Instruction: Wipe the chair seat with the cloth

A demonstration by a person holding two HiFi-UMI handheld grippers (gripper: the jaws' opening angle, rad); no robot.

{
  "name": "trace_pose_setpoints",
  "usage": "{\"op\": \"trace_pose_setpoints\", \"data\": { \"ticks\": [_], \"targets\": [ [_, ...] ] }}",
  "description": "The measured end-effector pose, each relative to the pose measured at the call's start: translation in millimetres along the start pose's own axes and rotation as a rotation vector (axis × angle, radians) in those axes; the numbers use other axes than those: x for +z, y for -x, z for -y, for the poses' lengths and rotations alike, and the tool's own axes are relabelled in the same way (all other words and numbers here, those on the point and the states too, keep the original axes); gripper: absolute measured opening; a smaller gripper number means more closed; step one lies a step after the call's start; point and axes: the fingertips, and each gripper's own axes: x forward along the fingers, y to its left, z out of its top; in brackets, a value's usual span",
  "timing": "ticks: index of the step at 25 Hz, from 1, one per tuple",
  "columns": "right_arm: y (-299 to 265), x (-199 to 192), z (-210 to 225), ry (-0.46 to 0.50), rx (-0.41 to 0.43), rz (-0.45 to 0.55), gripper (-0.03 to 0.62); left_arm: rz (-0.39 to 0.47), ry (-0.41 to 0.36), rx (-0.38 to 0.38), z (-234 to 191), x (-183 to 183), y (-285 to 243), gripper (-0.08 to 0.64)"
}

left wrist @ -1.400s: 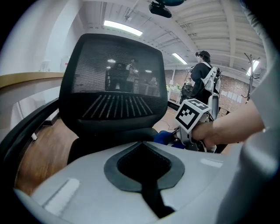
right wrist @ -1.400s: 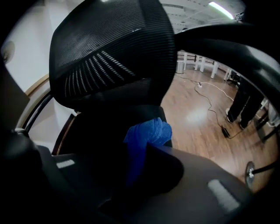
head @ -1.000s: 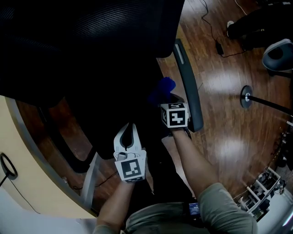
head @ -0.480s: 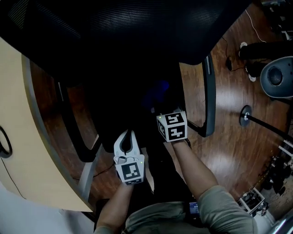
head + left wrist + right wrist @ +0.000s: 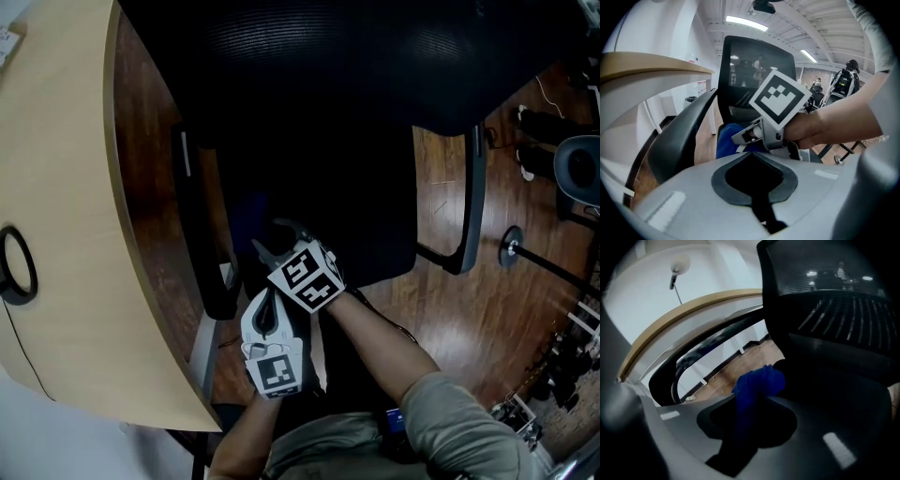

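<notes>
Nearest: left gripper, low at the front edge of the chair seat. Jaws drawn together, nothing between them.

Right gripper crosses just ahead of those tips, marker cube uppermost. Its jaws are clamped narrow on the blue cloth, and a bunch of it bulges past the tips.

Cloth position: front-left corner of the seat, just beside the near armrest on the person's left. Too dark to tell whether it touches the seat.

Surroundings:
- The near armrest hems the cloth in on that side.
- Past it is a strip of wooden floor, then the curved edge of a tan desk.
- A black ring lies on the desk top, well in from that edge.
- The far armrest runs along the seat's opposite edge.
- A black mesh backrest rises at the seat's rear edge.
- Farthest, on the floor beyond the far armrest: a round stand base with a thin pole running off.
</notes>
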Motion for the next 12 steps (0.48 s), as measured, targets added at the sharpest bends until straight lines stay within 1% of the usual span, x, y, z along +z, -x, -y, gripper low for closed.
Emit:
{"op": "trace_pose_setpoints", "data": {
  "ticks": [3,6,9,12],
  "targets": [
    [-22.3,-16.2,-21.4,-0.009,0.034,-0.054,0.097,-0.028,-0.011,-0.012,-5.0,-16.6,10.2,0.005],
    [-34.6,-40.0,-28.3,0.007,0.034,-0.114,0.097,-0.047,0.017,0.011,-14.7,-32.4,14.9,0.005],
    [-33.9,-56.1,-18.7,0.013,0.009,-0.130,0.097,-0.081,0.018,0.015,-16.0,-39.0,8.2,0.005],
    [-16.2,-69.6,6.0,-0.025,-0.046,-0.122,0.097,-0.063,-0.010,0.000,-2.3,-37.1,-3.4,0.005]
  ]
}}
